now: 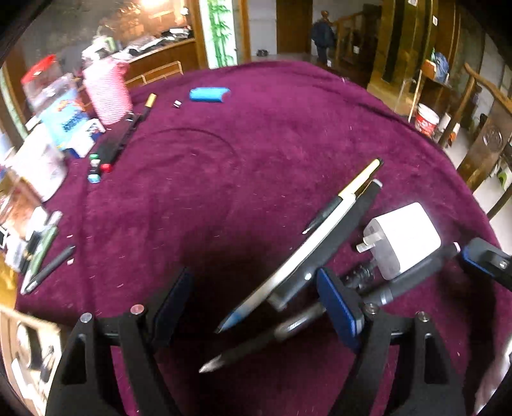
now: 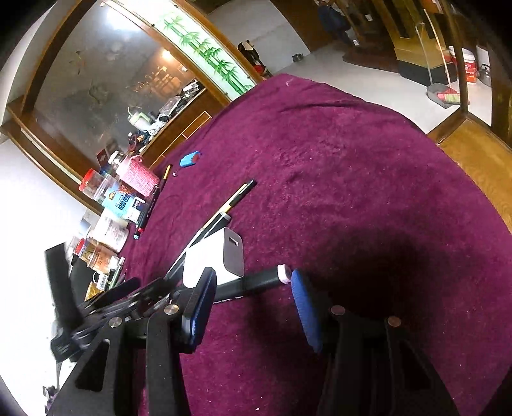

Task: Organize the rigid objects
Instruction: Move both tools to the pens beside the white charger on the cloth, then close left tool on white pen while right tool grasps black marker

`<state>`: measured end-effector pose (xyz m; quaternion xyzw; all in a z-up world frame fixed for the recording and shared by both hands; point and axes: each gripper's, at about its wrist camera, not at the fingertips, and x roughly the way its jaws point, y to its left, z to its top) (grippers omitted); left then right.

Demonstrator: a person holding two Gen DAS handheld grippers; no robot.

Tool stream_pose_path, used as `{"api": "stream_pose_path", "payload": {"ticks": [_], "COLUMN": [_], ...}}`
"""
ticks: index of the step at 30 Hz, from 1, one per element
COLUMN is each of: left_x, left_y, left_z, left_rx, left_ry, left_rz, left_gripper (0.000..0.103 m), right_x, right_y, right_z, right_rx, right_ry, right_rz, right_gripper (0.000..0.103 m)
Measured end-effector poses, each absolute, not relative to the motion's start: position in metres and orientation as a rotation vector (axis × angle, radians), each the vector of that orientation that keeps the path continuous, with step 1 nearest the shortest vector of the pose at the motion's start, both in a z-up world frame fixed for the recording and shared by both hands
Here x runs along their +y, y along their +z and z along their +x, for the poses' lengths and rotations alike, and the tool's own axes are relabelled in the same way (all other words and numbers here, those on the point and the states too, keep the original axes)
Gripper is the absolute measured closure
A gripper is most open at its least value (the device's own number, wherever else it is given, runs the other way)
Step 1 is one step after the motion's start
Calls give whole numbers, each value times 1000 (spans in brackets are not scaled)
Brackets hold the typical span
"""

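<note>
Pens (image 1: 323,236) and charger (image 1: 403,240) clustered near tablecloth (image 1: 256,144) edge, both grippers' fingers (image 1: 339,310) spread.

A home: wooden staircase (image 1: 345,28), bamboo-painted panel (image 2: 208,52), cluttered cloth-covered table (image 1: 256,134).

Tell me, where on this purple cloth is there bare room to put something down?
The widest bare patch is the middle of the purple cloth, between the blue case and the pens beside the white charger. The cloth's right side in the right wrist view is also bare. The left edge by the pink bottle is crowded.
</note>
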<state>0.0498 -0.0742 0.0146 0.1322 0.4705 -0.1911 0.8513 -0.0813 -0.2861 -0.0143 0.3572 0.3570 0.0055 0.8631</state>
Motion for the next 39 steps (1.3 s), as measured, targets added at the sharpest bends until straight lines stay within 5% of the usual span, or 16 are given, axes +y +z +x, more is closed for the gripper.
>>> {"api": "stream_pose_path", "payload": {"ticks": [2,5,20,24,39], "left_x": [-77,-72,-80,-76,-56], "left_y": [11,16,23,17,25], "left_z": [49,43,8,18,43], "left_rx": [1009,1060,1047,1048,1066], "left_ry": [-420,-485,-575,-566,-531], "left_rz": [255,174,237,233,101], "left_gripper": [41,48,51,68,68], "right_x": [-285,-280,-279,-278,-275], "right_y": [-15,-14,-18,-18,-18], "right_z": [-81,-80,-79,-79,-76], "right_rx": [756,762,791,791,789], "right_ry": [14,20,18,18,27], "right_rz": [740,717,711,709,692], "right_gripper": [51,51,51,51,44]}}
